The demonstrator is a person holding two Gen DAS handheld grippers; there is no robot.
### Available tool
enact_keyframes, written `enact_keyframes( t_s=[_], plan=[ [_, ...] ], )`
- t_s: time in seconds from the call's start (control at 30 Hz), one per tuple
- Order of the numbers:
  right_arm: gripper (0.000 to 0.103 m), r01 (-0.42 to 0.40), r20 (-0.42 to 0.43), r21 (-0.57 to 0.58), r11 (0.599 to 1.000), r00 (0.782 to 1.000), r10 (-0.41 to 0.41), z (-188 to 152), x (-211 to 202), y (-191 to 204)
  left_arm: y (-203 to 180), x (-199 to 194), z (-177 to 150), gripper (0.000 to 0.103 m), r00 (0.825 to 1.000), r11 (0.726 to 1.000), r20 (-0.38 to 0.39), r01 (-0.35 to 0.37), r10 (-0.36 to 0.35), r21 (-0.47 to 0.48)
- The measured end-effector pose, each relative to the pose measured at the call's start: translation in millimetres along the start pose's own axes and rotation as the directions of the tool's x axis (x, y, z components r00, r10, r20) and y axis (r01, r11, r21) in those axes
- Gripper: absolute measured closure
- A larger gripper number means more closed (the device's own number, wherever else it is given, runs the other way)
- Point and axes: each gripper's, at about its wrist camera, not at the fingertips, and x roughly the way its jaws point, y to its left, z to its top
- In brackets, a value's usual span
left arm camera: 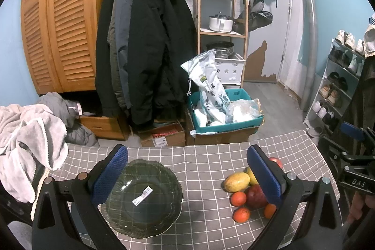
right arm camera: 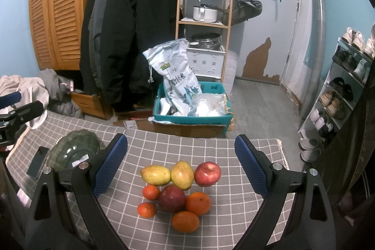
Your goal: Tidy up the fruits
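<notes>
Green glass plate point(left arm camera: 143, 198) sits empty under my left gripper point(left arm camera: 187, 172), jaws wide. Fruit point(right arm camera: 178, 193) is clustered on the cloth point(right arm camera: 234, 207) beneath my right gripper point(right arm camera: 180, 161), also wide, nothing held, presumably staged for transfer.

A lived-in home entryway: coats point(right arm camera: 131, 34) on a rail, a louvred wooden wardrobe point(right arm camera: 58, 8), a shoe rack point(right arm camera: 339, 95), cooking pots on a shelf unit point(right arm camera: 204, 15)

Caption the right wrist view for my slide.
Open right tongs hover above the fruit pile on the checked cloth.
</notes>
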Motion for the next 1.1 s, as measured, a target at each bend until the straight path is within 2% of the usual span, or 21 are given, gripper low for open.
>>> enact_keyframes(
  t_s=[1.1],
  plan=[
    [0.011,0.000,0.001,0.000,1.000,1.000,0.000,-0.8,-0.4,1.1,2.4,-1.8,-0.6,0.001,1.000,1.000,0.002,-0.004,0.004,0.001]
  ],
)
